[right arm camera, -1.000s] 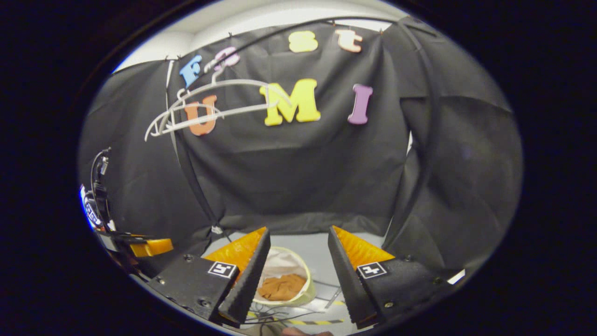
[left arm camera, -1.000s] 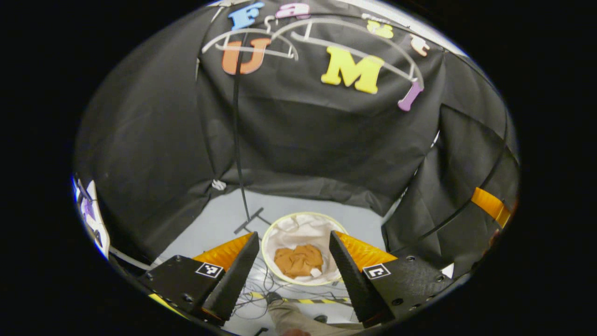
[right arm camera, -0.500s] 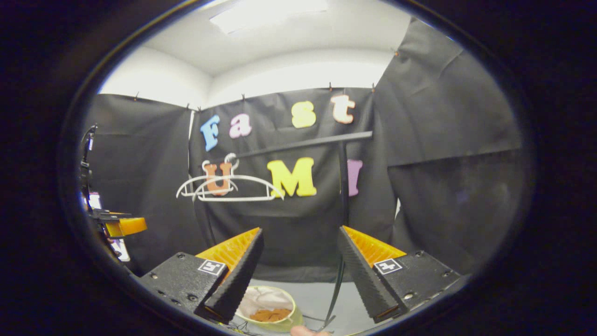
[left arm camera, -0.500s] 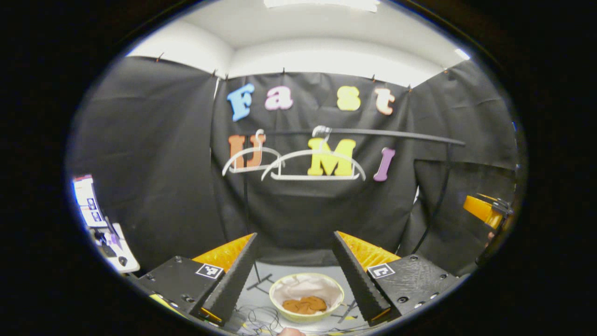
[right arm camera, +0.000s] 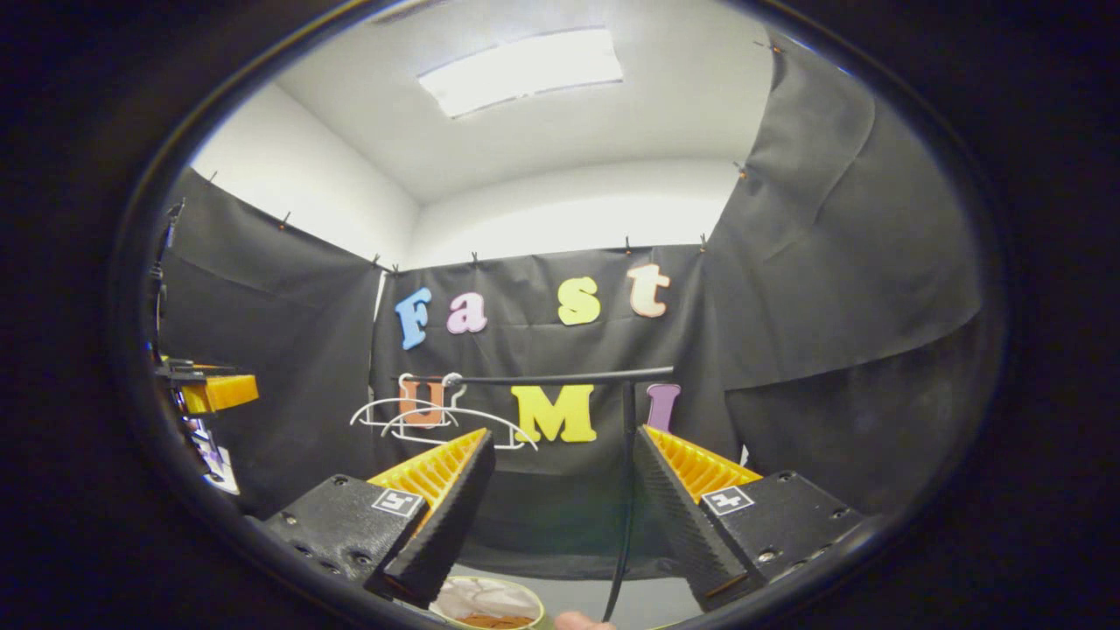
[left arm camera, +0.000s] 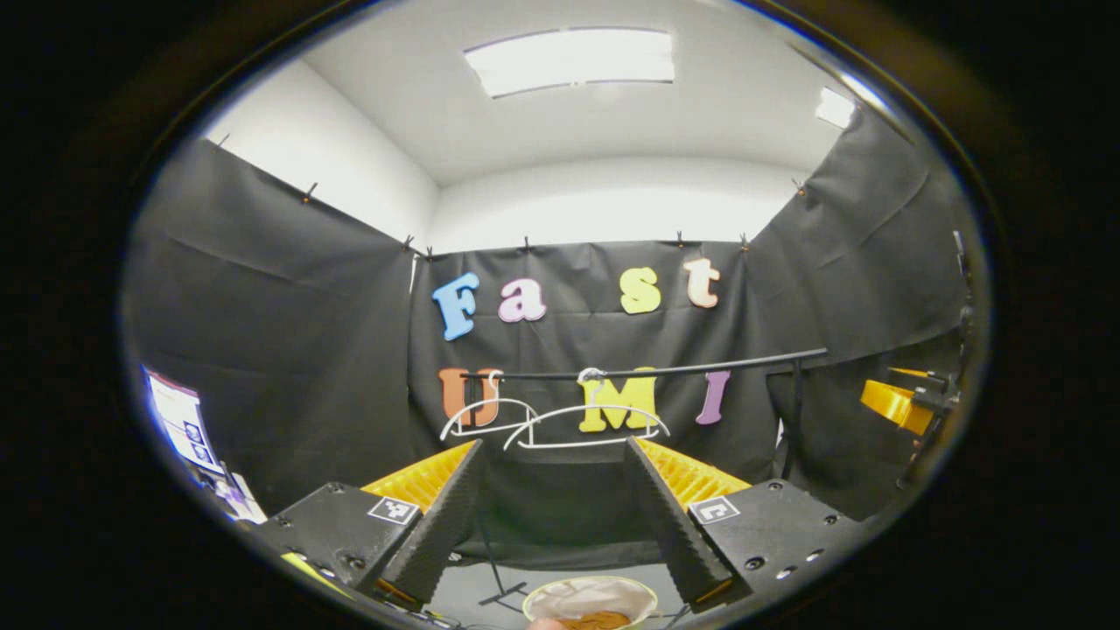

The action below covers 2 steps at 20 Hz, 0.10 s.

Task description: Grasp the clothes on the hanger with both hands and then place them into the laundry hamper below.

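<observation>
Two bare white hangers (left arm camera: 584,426) hang on a black rail (left arm camera: 665,369) in front of the booth wall. Far below, at the bottom edge, stands the round white-lined hamper (left arm camera: 588,598) with brown clothes (left arm camera: 602,622) in it. My left gripper (left arm camera: 553,442) is open with nothing between its fingers and points level at the hangers. My right gripper (right arm camera: 564,433) is likewise open and holds nothing. From the right gripper view I see the hangers (right arm camera: 437,424), the rail (right arm camera: 560,378) and the hamper (right arm camera: 488,604) low down.
The rail's black upright post (right arm camera: 626,490) rises between the right gripper's fingers. The other gripper (left arm camera: 894,404) shows at the right edge, and its counterpart (right arm camera: 214,392) at the left edge. A white sheet (left arm camera: 179,420) hangs at the left. A ceiling lamp (left arm camera: 573,59) glows overhead.
Both grippers have tilted upward and pulled back from the hamper, which has slid to the bottom edge. Ceiling and rail have come into view. Both stay open.
</observation>
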### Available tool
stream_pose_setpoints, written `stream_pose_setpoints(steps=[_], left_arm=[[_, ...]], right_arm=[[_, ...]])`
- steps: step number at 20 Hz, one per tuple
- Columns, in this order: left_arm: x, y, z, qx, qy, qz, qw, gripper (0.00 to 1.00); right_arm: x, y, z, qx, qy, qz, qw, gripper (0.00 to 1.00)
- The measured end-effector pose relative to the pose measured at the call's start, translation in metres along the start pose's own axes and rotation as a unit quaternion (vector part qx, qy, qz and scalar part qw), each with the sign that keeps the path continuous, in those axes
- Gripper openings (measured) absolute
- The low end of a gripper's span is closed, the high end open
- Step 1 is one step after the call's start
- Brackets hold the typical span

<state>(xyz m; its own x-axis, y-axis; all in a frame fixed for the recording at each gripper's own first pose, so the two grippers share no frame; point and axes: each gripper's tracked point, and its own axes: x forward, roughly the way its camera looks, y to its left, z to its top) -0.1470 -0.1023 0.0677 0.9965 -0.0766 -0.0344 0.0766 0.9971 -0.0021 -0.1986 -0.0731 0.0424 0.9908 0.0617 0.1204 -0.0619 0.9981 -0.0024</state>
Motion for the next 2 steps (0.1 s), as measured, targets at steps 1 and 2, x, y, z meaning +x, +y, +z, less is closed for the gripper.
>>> stream_pose_setpoints(steps=[1,2], left_arm=[[0.0004,-0.0009,-0.0015,0.003,-0.003,0.001,1.000,1.00],[-0.0001,-0.0016,-0.0016,0.005,-0.004,0.000,1.000,1.00]], right_arm=[[-0.0016,0.0042,-0.0018,-0.002,-0.002,0.003,1.000,0.99],[-0.0031,0.0065,-0.0024,-0.005,-0.004,0.005,1.000,0.99]])
